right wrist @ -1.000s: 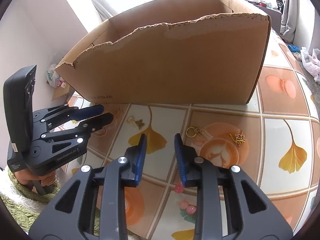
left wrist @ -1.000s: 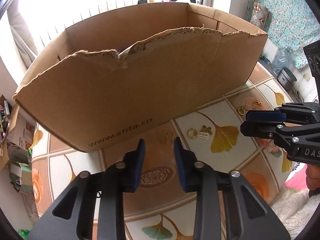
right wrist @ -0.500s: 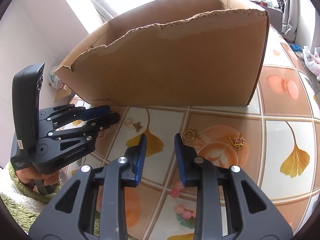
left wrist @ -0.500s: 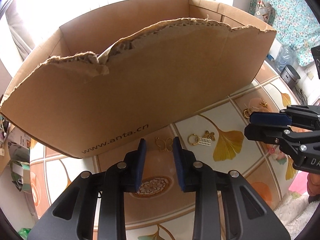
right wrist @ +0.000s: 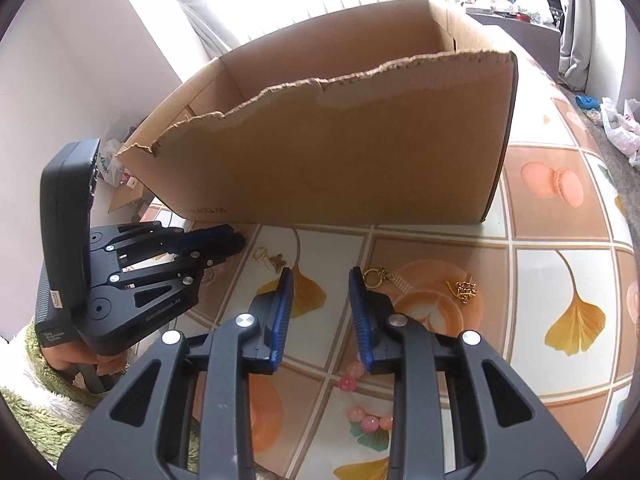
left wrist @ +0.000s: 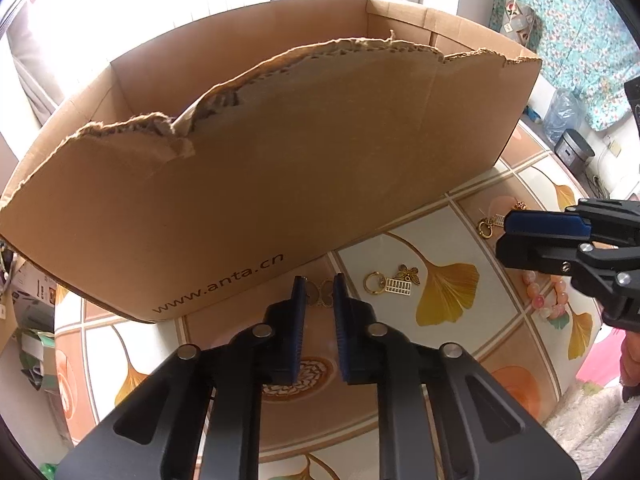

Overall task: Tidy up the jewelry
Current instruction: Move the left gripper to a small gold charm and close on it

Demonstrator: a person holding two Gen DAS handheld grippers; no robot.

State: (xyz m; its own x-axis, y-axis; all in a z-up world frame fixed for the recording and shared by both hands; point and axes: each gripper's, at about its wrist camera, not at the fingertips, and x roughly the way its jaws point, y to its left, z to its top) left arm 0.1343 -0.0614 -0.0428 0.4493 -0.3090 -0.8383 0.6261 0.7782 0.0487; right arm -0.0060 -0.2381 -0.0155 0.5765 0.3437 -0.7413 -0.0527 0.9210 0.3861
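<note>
Left gripper [left wrist: 319, 292] narrowed since earlier, closing around gold butterfly charm [left wrist: 319, 295], right gripper [right wrist: 320, 280] open, empty.

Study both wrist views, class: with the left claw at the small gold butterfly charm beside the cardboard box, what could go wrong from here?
1. The left claw is closing on the thin, flat butterfly charm; it may slip out or skid on the smooth tablecloth.
2. The claw tips sit close to the cardboard box and could nudge it.
3. The right claw hovers above pink beads and could scatter them if lowered.
</note>
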